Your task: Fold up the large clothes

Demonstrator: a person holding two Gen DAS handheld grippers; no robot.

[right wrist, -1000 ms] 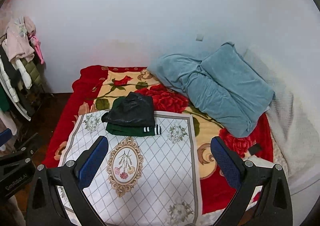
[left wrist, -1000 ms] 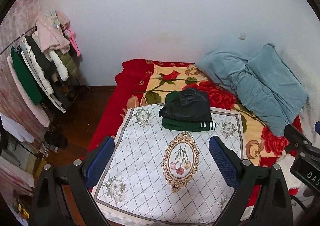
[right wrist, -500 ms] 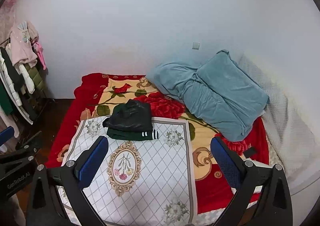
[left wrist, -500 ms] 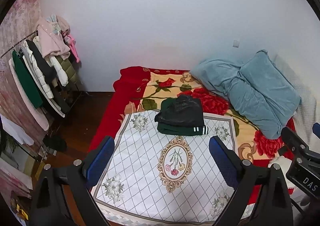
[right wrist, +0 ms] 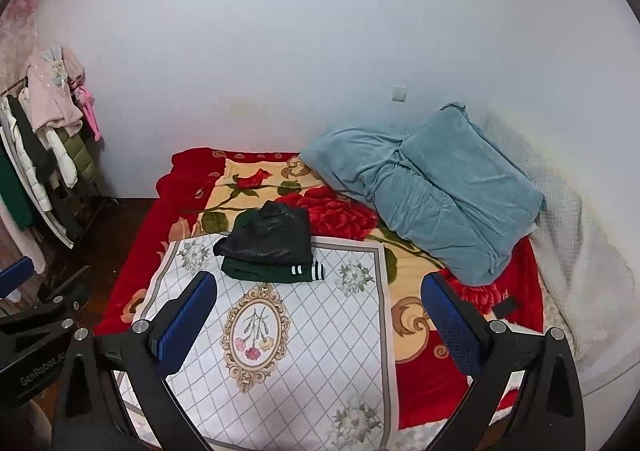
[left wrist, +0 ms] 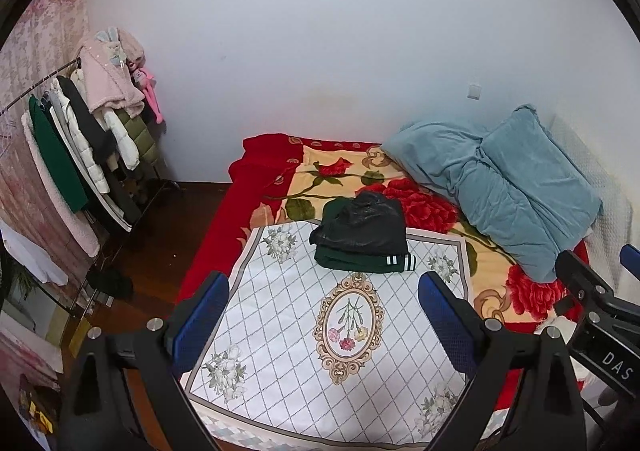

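Both grippers hung above the near end of the bed, and neither touched any cloth. The left gripper [left wrist: 323, 321] had its fingers [left wrist: 202, 317] spread wide with nothing between them; the right gripper [right wrist: 318, 321] likewise had its blue-padded fingers [right wrist: 450, 325] parted and empty. In the left wrist view the right gripper's black body showed at the lower right edge of the frame; in the right wrist view the left gripper's body sat at the lower left edge.

The folded clothes [left wrist: 362, 237] lay just above the centre of the frame in both views, a black leather-like garment [right wrist: 268, 237] stacked on a dark green garment [right wrist: 272, 273] with white cuff stripes. The stack rested on the far edge of a white diamond-patterned cloth [left wrist: 280, 331] with an oval floral medallion, which lay spread over a red rose-printed blanket [left wrist: 344, 171] on the bed. A rumpled blue quilt [right wrist: 432, 187] was bunched at the right of the frame, well apart from the stack. A clothes rack [left wrist: 76, 147] hung with coats stood at the left of the frame against the wall.
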